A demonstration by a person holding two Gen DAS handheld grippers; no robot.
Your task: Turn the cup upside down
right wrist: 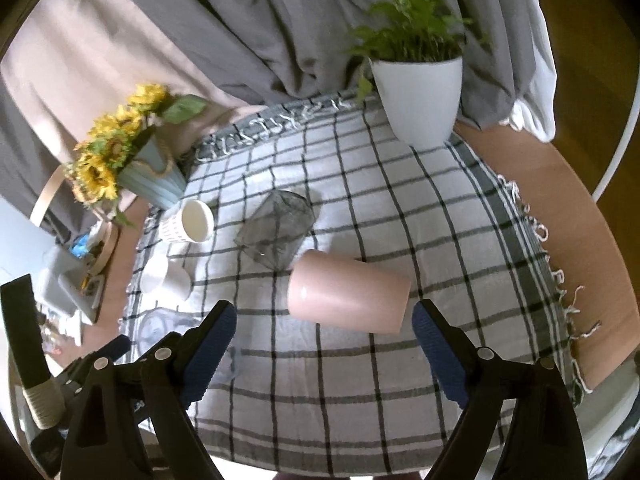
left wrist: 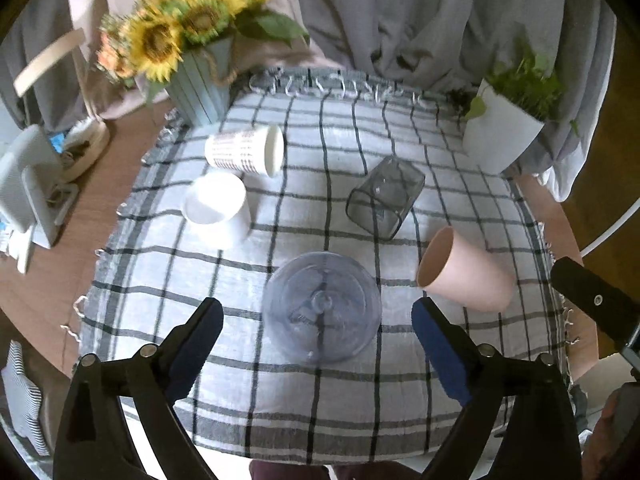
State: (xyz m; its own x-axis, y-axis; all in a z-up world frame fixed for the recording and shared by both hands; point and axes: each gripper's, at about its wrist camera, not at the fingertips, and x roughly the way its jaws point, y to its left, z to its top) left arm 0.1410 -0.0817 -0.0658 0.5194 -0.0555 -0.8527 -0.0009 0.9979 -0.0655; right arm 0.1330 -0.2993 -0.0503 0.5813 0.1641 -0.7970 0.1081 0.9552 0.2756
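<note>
Hovering wide open, empty: left gripper [left wrist: 318, 316] straddles clear cup [left wrist: 322, 306]; right gripper [right wrist: 324, 320] just short of pink cup [right wrist: 348, 290] lying sideways.

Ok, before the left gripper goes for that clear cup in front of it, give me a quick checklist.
1. Left gripper open: ok.
2. Clear cup centred between its fingers: ok.
3. Fingers apart from the cup wall: ok.
4. Pink cup lying clear of the left gripper's path: ok, but close to the right finger.
5. Right gripper open, out of the way: ok.
6. Whether the clear cup stands mouth up or down: cannot tell.
</note>
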